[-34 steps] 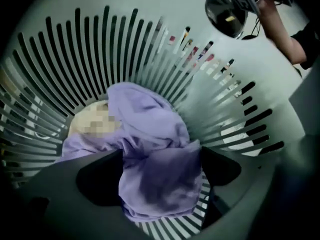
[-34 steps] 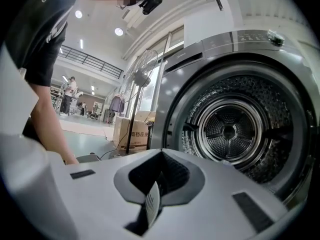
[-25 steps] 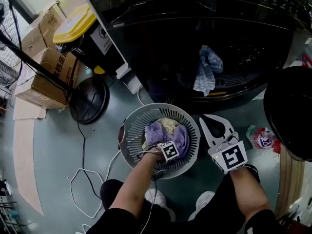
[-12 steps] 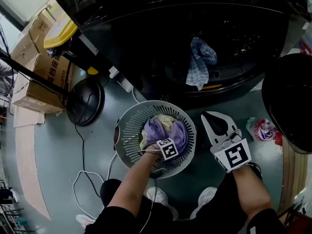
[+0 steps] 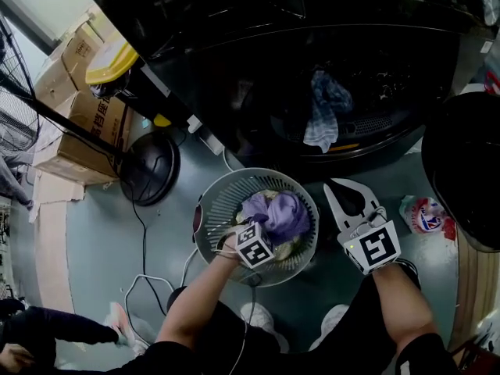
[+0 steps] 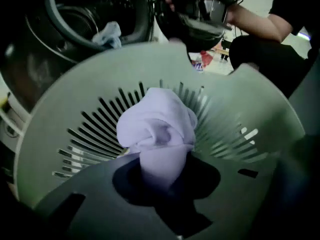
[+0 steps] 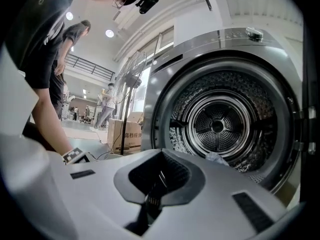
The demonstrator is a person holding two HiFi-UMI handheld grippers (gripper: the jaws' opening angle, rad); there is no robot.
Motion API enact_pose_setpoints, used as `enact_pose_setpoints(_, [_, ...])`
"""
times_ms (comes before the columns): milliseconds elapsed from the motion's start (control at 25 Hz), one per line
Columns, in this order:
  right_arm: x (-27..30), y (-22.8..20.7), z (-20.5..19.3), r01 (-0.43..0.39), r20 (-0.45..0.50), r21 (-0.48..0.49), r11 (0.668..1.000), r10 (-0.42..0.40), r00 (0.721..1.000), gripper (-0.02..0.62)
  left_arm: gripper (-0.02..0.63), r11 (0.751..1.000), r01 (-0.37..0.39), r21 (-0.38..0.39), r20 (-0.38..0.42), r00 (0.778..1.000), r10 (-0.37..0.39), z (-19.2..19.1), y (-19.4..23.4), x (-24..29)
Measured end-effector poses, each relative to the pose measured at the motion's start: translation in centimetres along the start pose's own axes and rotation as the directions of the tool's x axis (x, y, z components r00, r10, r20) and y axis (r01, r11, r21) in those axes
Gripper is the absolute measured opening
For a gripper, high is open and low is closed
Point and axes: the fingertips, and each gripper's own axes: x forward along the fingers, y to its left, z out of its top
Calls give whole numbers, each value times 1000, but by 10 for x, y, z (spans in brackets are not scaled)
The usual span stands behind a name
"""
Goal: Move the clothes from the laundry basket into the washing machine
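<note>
the left gripper [image 6: 165, 176] has just been closing, and its jaws now pinch a fold of the purple garment [image 6: 157, 129], which bunches up beyond them over the laundry basket [image 5: 223, 201]. the hold looks narrow, so the cloth may slip out on the way, or a trailing end may catch the slatted wall. the right gripper [image 5: 349, 198], jaws together and empty, sits beside the basket. a blue cloth [image 5: 324, 112] hangs at the washing machine [image 7: 217, 124] opening and could get dragged out.
</note>
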Motion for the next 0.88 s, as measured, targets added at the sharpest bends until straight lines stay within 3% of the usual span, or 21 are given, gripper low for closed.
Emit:
enact_pose_setpoints(160, [-4,-13,1,32,15,12,999,-32,999,6,115,988,-157,-1,146,977,156,39,19,-57])
enact_pose_setpoints(440, [-18,-36,15,105,66,14,994,-105,992,6,115,946,-311,-88,333,886,322,98,36,-134])
enact_pose_setpoints(720, [-33,-55,19,182,91,9,983,-182,979,6,115,914,-362,-182,496,769,403,158,52,-186])
enact_pose_setpoints(880, [-44,-63,14,239,93,19,971,-240,966,6,115,893,-377,-245,590,673,446,194,65,-216])
